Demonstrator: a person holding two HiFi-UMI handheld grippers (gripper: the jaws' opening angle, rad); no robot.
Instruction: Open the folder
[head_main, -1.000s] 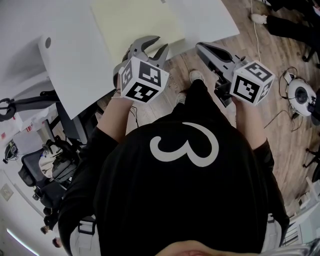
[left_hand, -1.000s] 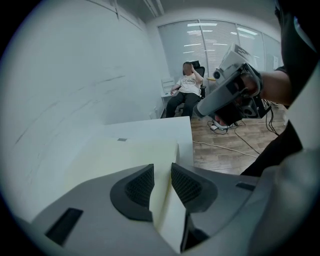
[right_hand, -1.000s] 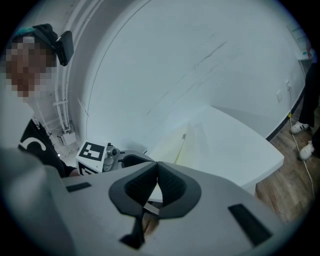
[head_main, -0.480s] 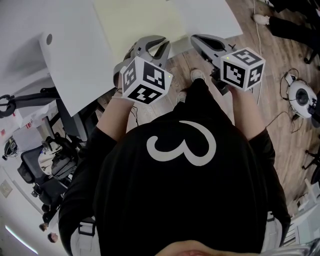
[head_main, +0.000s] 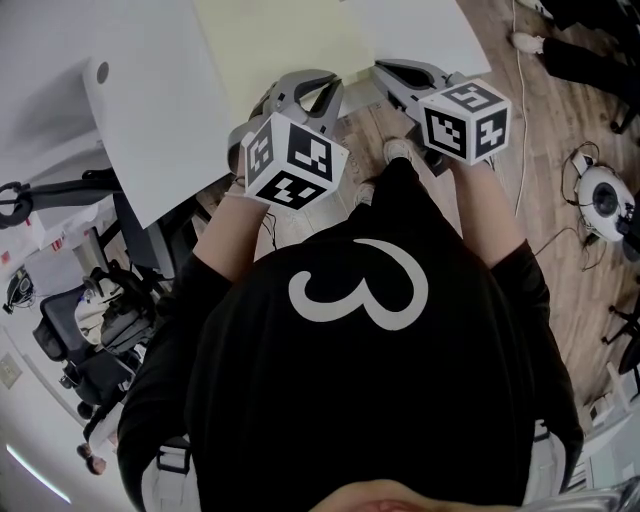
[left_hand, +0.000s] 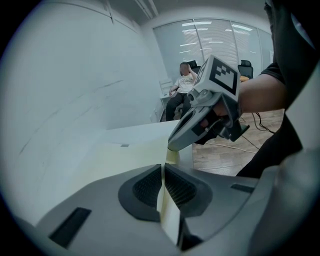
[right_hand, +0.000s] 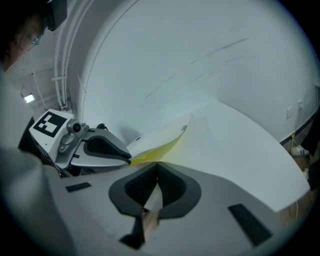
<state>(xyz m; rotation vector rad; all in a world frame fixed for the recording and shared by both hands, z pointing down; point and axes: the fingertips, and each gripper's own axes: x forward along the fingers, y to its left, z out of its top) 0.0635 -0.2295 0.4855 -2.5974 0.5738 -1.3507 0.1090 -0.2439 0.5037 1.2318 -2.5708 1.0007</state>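
Pointing downward, left gripper has just closed fingers on folder.

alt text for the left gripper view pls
The left gripper, whose jaws have just been closing, pinches the edge of a pale yellow folder on a white table. Just beyond, the right gripper has its tip at the same edge; a person sits far behind.
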